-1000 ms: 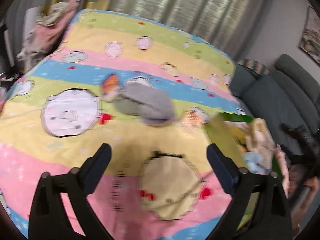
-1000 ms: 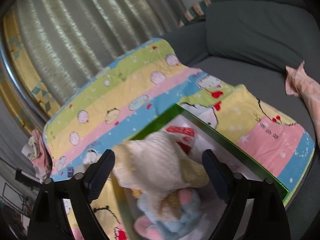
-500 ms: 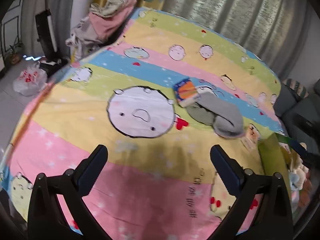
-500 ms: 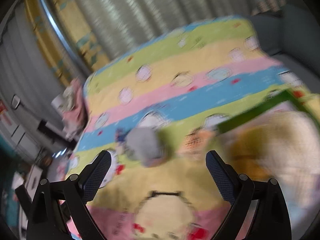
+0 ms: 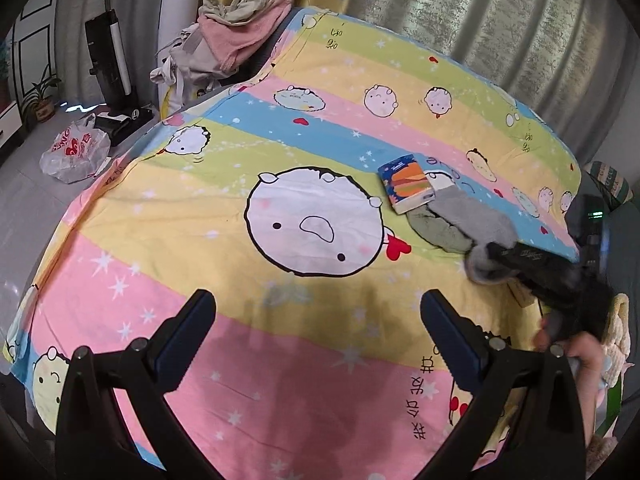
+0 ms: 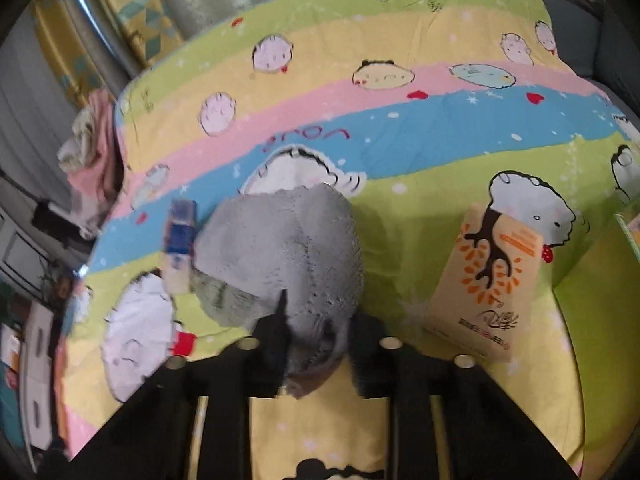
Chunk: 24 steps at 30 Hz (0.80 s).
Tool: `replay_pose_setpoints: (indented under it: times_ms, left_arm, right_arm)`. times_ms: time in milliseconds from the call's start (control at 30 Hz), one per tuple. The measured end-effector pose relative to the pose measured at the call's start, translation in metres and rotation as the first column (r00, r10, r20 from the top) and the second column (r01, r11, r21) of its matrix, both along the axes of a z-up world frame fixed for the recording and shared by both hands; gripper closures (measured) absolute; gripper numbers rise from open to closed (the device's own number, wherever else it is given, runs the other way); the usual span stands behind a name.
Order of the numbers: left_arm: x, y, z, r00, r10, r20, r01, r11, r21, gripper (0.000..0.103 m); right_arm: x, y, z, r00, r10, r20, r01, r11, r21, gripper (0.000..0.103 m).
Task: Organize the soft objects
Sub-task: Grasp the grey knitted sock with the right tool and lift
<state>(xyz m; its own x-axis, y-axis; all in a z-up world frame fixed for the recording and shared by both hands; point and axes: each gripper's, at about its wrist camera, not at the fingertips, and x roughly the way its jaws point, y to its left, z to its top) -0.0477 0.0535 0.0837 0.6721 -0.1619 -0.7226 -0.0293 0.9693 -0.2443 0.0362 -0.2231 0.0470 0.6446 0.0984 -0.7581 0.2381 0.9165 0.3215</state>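
A grey fleece cloth (image 6: 288, 248) lies on the striped cartoon bedspread (image 5: 200, 264), over a darker green-grey cloth (image 6: 218, 292). My right gripper (image 6: 316, 344) is shut on the near edge of the grey cloth; it also shows in the left wrist view (image 5: 496, 254), gripping the cloth (image 5: 472, 216) at the right. My left gripper (image 5: 318, 312) is open and empty, hovering over the pink and yellow stripes, well left of the cloths. A cream plush item (image 5: 618, 344) shows at the right edge.
A blue tissue pack with a burger print (image 5: 406, 182) lies beside the cloths. An orange tree-print pack (image 6: 488, 284) lies to the right of the grey cloth. Clothes (image 5: 240, 20) are piled at the bed's far left corner. A plastic bag (image 5: 74, 150) lies on the floor.
My right gripper left the green box of plush items, swung left to the grey cloth and closed on it. My left gripper pulled back and left, still open.
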Motion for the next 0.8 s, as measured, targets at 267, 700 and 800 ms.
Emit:
replay_pose_setpoints:
  times_ms: [267,700,800]
  left_arm:
    - [-0.001,0.008,0.002,1.0,0.009,-0.004,-0.009,0.999,-0.038,0.001]
    - [-0.006,0.005,0.004,1.0,-0.018,0.0,0.018,0.999,-0.035,0.001]
    - [-0.004,0.001,0.0,1.0,-0.029,-0.012,0.028,0.999,-0.026,0.001]
  right_arm:
    - [-0.068,0.005,0.097,0.978,0.061,0.201,-0.054,0.998,-0.036,0.082]
    - [-0.123,0.049,0.067,0.909,0.413,-0.052,-0.413,0.911,0.0,0.081]
    - [-0.105,0.066,0.031,0.866,0.471,-0.168,-0.476,0.88,0.011,0.081]
